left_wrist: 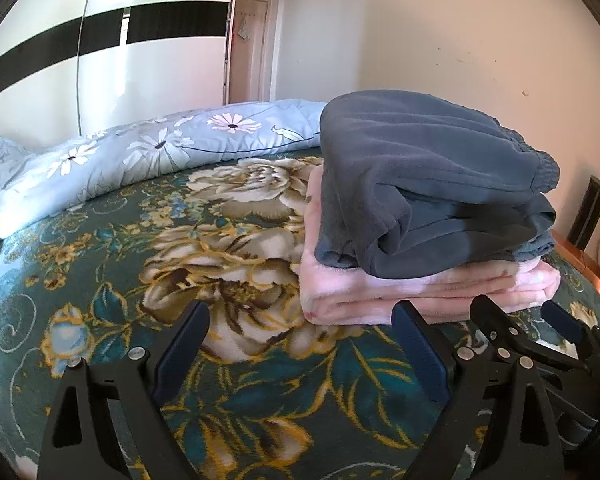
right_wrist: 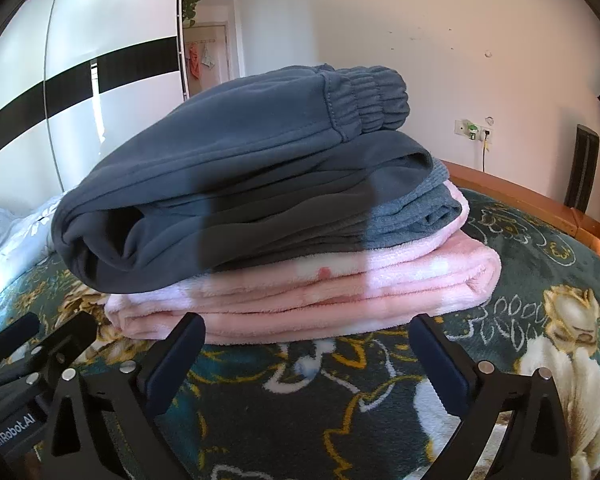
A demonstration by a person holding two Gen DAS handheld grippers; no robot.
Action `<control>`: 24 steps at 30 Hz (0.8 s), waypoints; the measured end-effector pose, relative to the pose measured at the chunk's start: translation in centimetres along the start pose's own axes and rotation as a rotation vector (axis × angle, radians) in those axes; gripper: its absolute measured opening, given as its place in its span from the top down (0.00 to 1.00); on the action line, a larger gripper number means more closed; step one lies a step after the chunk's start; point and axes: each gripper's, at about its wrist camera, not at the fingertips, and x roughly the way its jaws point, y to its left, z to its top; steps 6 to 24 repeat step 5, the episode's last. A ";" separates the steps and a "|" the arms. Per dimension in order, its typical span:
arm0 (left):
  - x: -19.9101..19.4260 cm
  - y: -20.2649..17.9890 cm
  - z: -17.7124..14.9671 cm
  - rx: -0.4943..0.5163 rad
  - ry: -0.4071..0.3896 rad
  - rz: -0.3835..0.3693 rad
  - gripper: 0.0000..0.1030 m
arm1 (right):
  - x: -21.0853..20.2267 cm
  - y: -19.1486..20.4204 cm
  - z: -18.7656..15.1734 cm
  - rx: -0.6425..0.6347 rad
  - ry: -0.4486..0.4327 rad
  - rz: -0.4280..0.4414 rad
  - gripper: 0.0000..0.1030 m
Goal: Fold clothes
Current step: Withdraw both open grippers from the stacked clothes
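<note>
A stack of folded clothes lies on the bed. On top are dark blue-grey fleece trousers (left_wrist: 428, 184) with an elastic waistband, also in the right wrist view (right_wrist: 236, 184). Under them is a grey knit piece (right_wrist: 416, 216), then a folded pink fleece garment (left_wrist: 420, 292), also in the right wrist view (right_wrist: 340, 300). My left gripper (left_wrist: 300, 324) is open and empty, just left of and in front of the stack. My right gripper (right_wrist: 308, 332) is open and empty, facing the pink garment's front edge. The right gripper also shows in the left wrist view (left_wrist: 516, 320).
The bed carries a dark green floral blanket (left_wrist: 220, 264). A light blue daisy-print quilt (left_wrist: 148, 152) lies along the far side. A wardrobe with a black stripe (left_wrist: 100, 36) stands behind. An orange wooden bed edge (right_wrist: 540, 204) runs at the right, near a white wall.
</note>
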 end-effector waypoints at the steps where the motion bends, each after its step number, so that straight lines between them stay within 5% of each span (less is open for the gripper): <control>1: 0.0 0.0 0.0 0.000 -0.001 0.005 0.10 | 0.0 0.0 0.0 -0.003 0.001 -0.002 0.00; 24: -0.2 0.0 0.0 0.003 -0.008 0.019 0.10 | -0.1 0.2 -0.1 -0.005 0.003 -0.001 0.00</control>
